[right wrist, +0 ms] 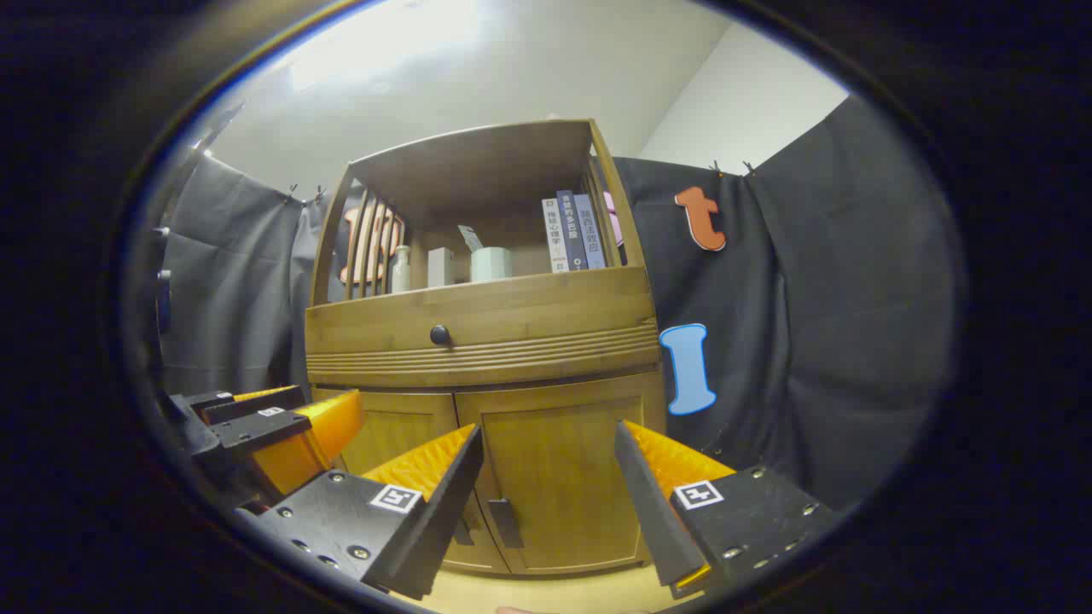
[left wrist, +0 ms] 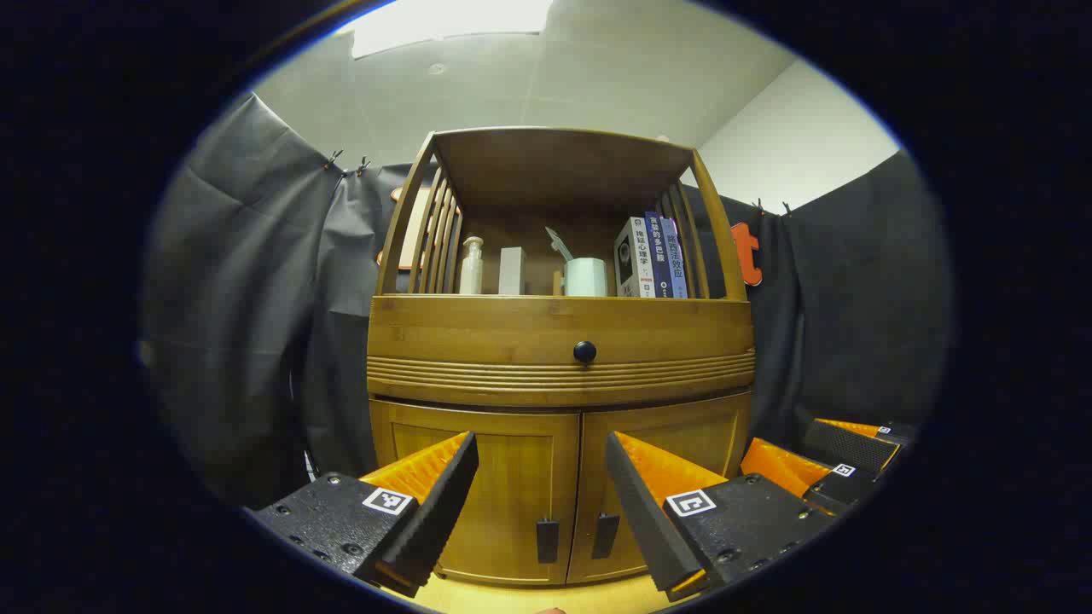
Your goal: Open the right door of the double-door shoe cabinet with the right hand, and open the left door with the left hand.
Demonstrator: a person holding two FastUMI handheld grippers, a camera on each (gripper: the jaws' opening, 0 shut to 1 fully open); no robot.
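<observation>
Facing both shut doors, the right door's upright handle (right wrist: 505, 522) is seen ahead between the spread fingers of the right hand-held gripper (right wrist: 546, 495); the left hand-held gripper (left wrist: 542, 503), likewise open, fronts the left door's handle (left wrist: 547, 540).

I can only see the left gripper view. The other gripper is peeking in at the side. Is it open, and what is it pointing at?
Observer: In the right gripper view, the right gripper is open, with its fingers wide apart, and it faces the shut right door.
Operator: Is it holding the handle yet?
Observer: No. The right door's handle sits low, near one finger, and nothing is between the fingers.
Operator: Can you see my gripper from there?
Observer: Yes. The left gripper shows at that view's left side, in front of the left door.
</observation>
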